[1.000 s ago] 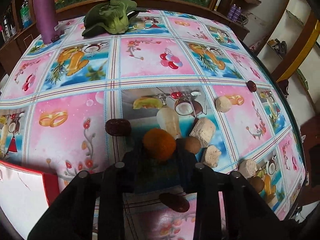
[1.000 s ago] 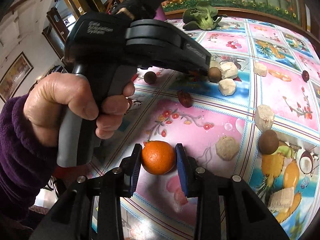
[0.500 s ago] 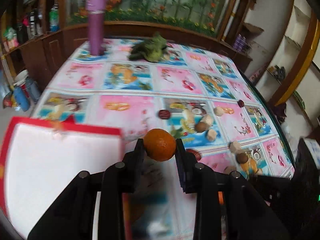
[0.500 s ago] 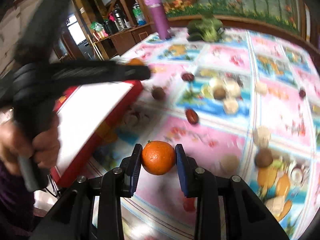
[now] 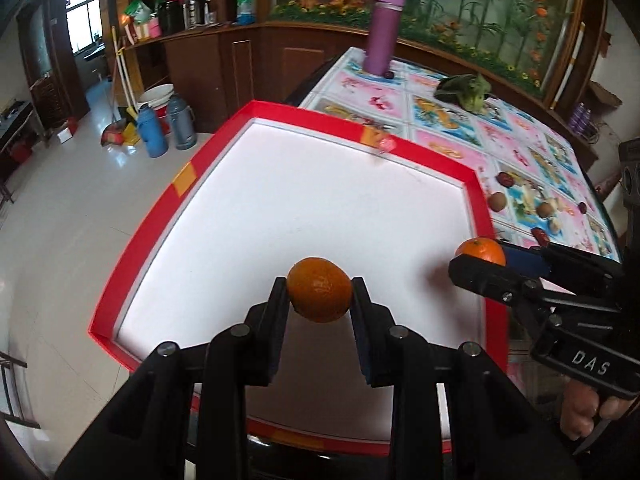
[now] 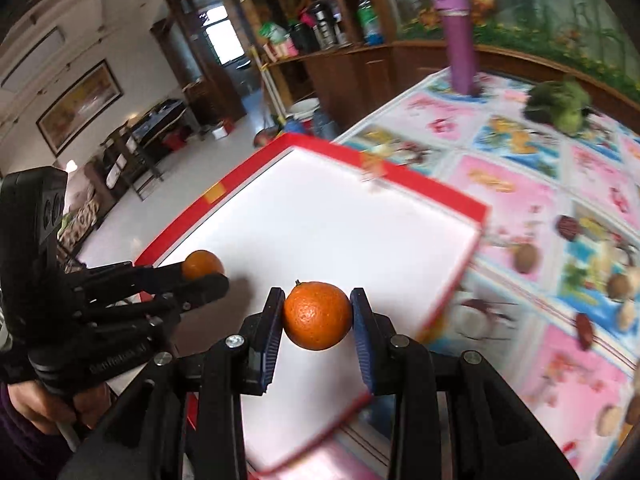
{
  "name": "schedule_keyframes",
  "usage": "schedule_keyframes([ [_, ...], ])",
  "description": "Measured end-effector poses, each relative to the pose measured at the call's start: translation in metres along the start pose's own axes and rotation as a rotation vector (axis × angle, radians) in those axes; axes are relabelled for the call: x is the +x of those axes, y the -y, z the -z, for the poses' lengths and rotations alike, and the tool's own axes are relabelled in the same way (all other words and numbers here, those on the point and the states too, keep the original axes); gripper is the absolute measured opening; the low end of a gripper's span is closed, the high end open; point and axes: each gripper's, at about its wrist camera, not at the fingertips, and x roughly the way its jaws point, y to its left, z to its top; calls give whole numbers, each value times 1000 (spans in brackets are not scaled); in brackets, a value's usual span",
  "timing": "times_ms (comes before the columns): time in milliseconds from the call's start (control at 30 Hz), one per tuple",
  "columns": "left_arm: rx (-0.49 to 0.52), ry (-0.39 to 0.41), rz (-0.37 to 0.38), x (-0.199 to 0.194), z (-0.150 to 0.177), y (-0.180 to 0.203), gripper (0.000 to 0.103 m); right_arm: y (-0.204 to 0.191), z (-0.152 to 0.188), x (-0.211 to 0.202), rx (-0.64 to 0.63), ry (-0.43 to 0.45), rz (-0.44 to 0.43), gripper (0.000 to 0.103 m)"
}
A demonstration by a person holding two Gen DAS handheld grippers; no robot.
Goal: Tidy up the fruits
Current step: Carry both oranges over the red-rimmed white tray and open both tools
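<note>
Two oranges are held in the air over a red-rimmed white tray [image 5: 320, 200] that has nothing inside it. In the left wrist view, my left gripper [image 5: 319, 292] is shut on one orange [image 5: 319, 295] above the tray's near middle. To its right, the right gripper [image 5: 476, 264] carries the second orange [image 5: 482, 250] over the tray's right rim. Seen from the right wrist, my right gripper [image 6: 318, 300] is shut on its orange [image 6: 318, 315] above the tray [image 6: 360, 232]. The left gripper [image 6: 204, 276] holds its orange [image 6: 202, 264] at the left.
Right of the tray, small brown fruits [image 5: 498, 200], dark dates [image 5: 505, 179] and pale chunks lie scattered on the fruit-patterned tablecloth [image 6: 512, 200]. A purple bottle [image 5: 384, 32] and a green vegetable [image 5: 466, 88] stand at the far end. Thermoses [image 5: 152, 132] stand on the floor left of the table.
Both grippers have lifted their oranges off the tablecloth and swung left, from over the scattered fruits to over the white tray.
</note>
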Motion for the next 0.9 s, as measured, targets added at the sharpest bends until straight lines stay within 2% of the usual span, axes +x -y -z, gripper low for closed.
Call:
schedule_keyframes([
  [233,-31,-45,-4,18,3,-10,34,-4,3,24,16,-59,17,33],
  [367,-21,-40,-22,17,4,-8,34,-2,7,26,36,-85,16,34],
  [433,-15,-42,-35,18,4,-6,35,-3,8,22,41,-92,24,47],
  [467,-10,-46,-46,17,4,-5,37,-4,8,20,38,-86,25,49],
  [533,1,-35,-59,14,4,0,54,-3,7,11,28,-55,25,50],
  [633,23,11,-75,2,2,7,70,1,7,-9,20,1,34,50],
  [700,45,52,-65,-9,0,15,73,9,9,-27,28,45,40,50],
  [800,84,97,-24,-24,-2,32,84,24,15,-52,39,91,58,50],
  [900,127,123,21,-32,-3,53,86,48,27,-84,72,142,89,50],
])
